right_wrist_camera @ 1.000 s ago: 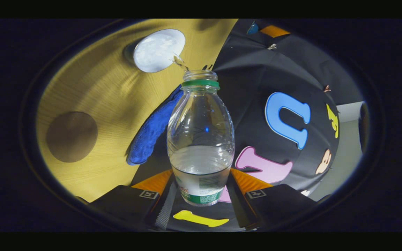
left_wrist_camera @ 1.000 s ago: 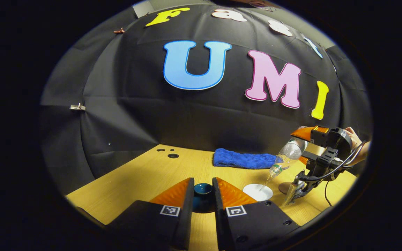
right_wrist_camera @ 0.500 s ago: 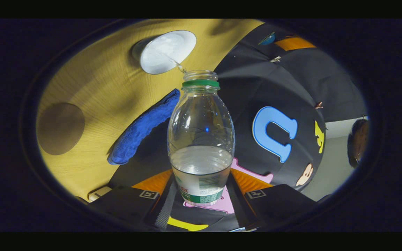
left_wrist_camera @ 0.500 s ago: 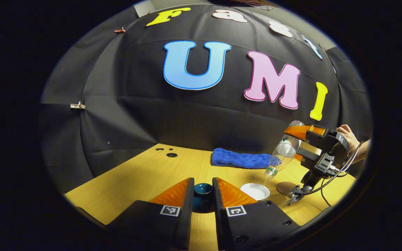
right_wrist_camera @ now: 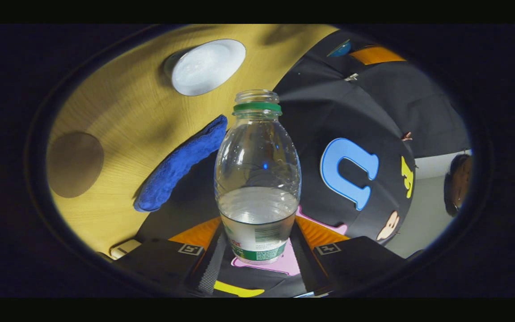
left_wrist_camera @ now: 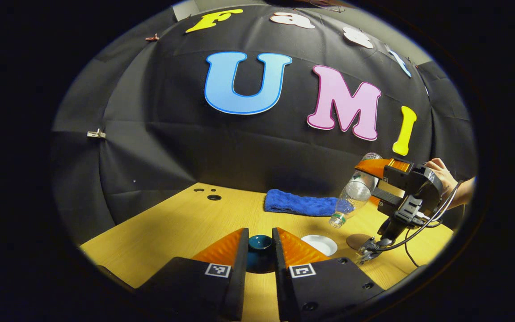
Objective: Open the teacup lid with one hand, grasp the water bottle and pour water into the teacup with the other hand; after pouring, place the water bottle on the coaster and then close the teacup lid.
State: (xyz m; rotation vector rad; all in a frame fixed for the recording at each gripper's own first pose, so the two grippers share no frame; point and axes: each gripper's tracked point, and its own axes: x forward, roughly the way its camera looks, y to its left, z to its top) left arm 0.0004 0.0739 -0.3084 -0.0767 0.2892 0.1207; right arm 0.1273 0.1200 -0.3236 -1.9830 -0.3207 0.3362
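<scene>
The water bottle [right_wrist_camera: 257,179] is clamped low on its body between the right gripper's [right_wrist_camera: 257,250] fingers, both pressing on the labelled band. It is tilted mouth-down above the bench [left_wrist_camera: 186,223], as the left gripper view shows it [left_wrist_camera: 351,197]. It is clear thin plastic, uncapped, roughly a third full by the look of it, so it should be light but soft-walled: squeezing harder would dent it, and the water will slosh toward the neck until it is righted. The low hold looks sensible for standing it down base-first.

The white teacup [right_wrist_camera: 206,67] sits open on the bench just beyond the bottle's mouth, and no stream shows between them. The brown coaster [right_wrist_camera: 75,164] lies flat beside the cup, a little apart, with bare bench around it. I judge it the next target. A folded blue cloth [right_wrist_camera: 179,165] lies behind both, toward the wall, out of the likely path.

The left gripper [left_wrist_camera: 260,250] holds the dark blue teacup lid [left_wrist_camera: 259,243] gripped between its fingers, just above the near bench, well clear of the cup.
</scene>
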